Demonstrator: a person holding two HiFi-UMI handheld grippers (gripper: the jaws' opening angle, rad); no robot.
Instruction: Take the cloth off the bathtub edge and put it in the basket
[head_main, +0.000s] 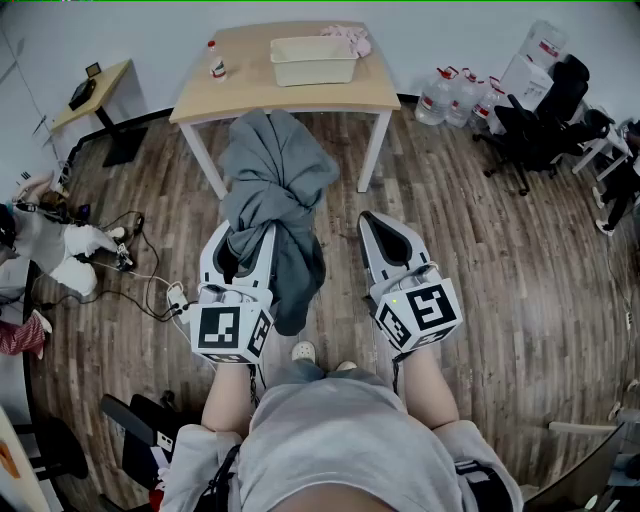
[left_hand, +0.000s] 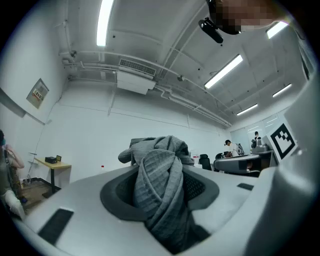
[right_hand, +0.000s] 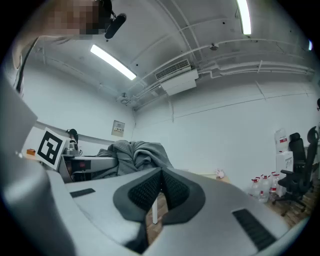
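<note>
**Grey cloth in our left gripper, basket waiting on the table ahead**

Our left gripper (head_main: 243, 240) is clamped on a bunched fold of the grey cloth (head_main: 275, 175), which fills the gap between the jaws and drapes below them, clear of the wood floor (head_main: 480, 260). Near it, our right gripper (head_main: 385, 235) has its jaws closed tip to tip on nothing. Ahead stands the light wooden table (head_main: 250, 92), carrying the cream basket (head_main: 313, 70), a small bottle (head_main: 216, 62) to its left and a pink bundle (head_main: 347, 38) at its far right corner. There is open floor to the right. Water jugs (head_main: 450, 95) and black chairs (head_main: 540, 110) crowd the far right, and cables (head_main: 140, 270) and a small desk (head_main: 95, 90) the left.
</note>
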